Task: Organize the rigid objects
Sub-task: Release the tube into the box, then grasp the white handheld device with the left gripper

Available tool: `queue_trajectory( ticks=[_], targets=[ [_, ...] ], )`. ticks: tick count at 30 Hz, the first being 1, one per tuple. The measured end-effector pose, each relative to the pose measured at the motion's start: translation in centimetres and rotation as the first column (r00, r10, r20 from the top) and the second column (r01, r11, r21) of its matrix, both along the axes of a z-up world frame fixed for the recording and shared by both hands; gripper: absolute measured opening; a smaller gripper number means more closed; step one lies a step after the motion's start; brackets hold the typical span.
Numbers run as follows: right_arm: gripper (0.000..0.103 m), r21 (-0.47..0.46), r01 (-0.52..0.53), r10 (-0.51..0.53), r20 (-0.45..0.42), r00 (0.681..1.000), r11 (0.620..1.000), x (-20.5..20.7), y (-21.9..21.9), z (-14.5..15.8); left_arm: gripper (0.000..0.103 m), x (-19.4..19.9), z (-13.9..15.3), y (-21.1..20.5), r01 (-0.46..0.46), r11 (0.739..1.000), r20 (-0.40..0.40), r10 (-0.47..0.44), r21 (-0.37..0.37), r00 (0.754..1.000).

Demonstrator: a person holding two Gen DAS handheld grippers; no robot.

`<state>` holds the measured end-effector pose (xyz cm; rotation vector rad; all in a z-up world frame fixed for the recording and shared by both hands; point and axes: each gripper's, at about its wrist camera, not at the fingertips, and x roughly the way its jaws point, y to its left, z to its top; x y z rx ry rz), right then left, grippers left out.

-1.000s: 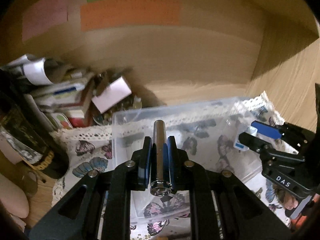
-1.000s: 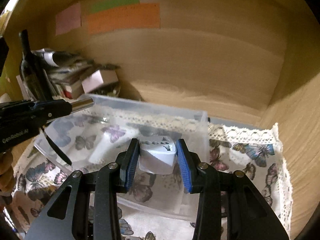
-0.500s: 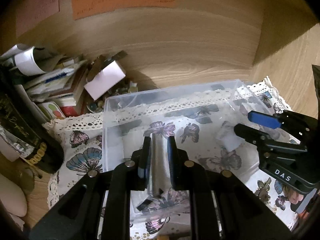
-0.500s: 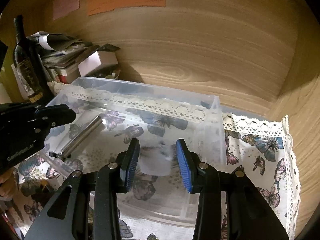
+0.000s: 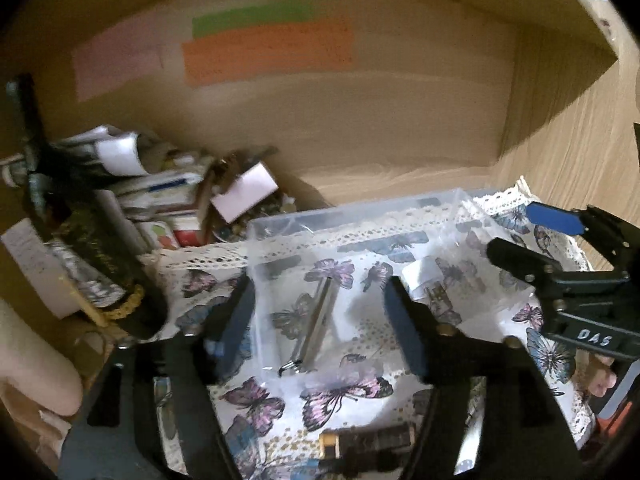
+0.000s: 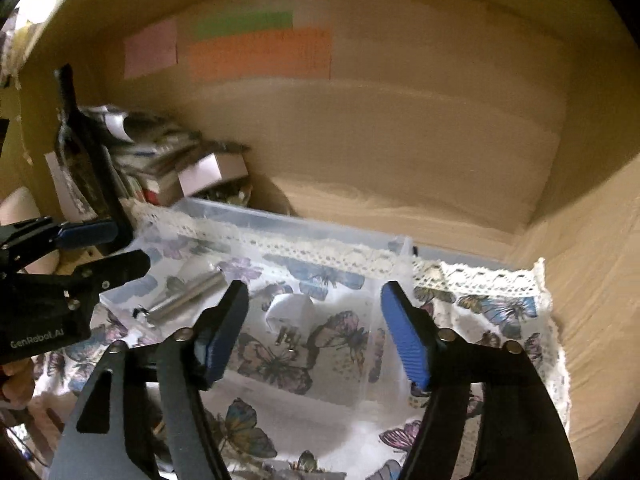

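Note:
A clear plastic bin (image 5: 352, 216) (image 6: 320, 232) stands on a butterfly-print cloth (image 5: 340, 396). A silver metal cylinder (image 5: 316, 326) (image 6: 188, 296) lies in its left part. A white plug adapter (image 6: 292, 312) (image 5: 424, 280) lies in its right part. My left gripper (image 5: 320, 328) is open and empty above the cylinder. My right gripper (image 6: 314, 332) is open and empty above the adapter; it also shows at the right of the left wrist view (image 5: 532, 236).
A dark bottle (image 5: 80, 232) and a pile of books and boxes (image 5: 176, 200) stand left of the bin. Wooden walls (image 6: 400, 140) close the back and right. Coloured notes (image 5: 268, 52) stick on the back wall. A dark small object (image 5: 368, 440) lies on the cloth in front.
Both grippers opened wide and drew back upward. The cylinder and the adapter, held one second ago, now lie in the bin.

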<state>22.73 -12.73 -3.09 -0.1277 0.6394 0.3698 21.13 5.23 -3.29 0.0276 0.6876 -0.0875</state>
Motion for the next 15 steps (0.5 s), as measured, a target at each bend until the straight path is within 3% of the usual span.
queue_trajectory(
  ticks=[2,4,10,15],
  targets=[
    [0.077,0.007,0.002,-0.002,0.027,1.0,1.0,-1.1,-0.6,0.8,0.09,-1.1,0.6,0.3,-0.01,1.0,0.015,0.01,-0.008,1.0],
    [0.082,0.011,0.003,-0.003,0.048,0.999,1.0,-2.0,-1.1,1.3,0.094,-2.3,1.0,0.5,-0.007,1.0,0.027,0.007,-0.018,1.0],
    [0.083,0.029,0.003,-0.004,0.045,0.999,1.0,-4.6,-2.6,1.6,0.097,-5.5,0.5,-0.5,0.03,1.0,0.018,-0.03,0.009,0.999],
    [0.083,0.018,0.022,-0.023,0.026,0.999,1.0,-6.1,-3.6,0.6,0.097,-7.7,-1.8,-1.8,0.08,0.997,-0.036,-0.08,0.003,0.996]
  ],
)
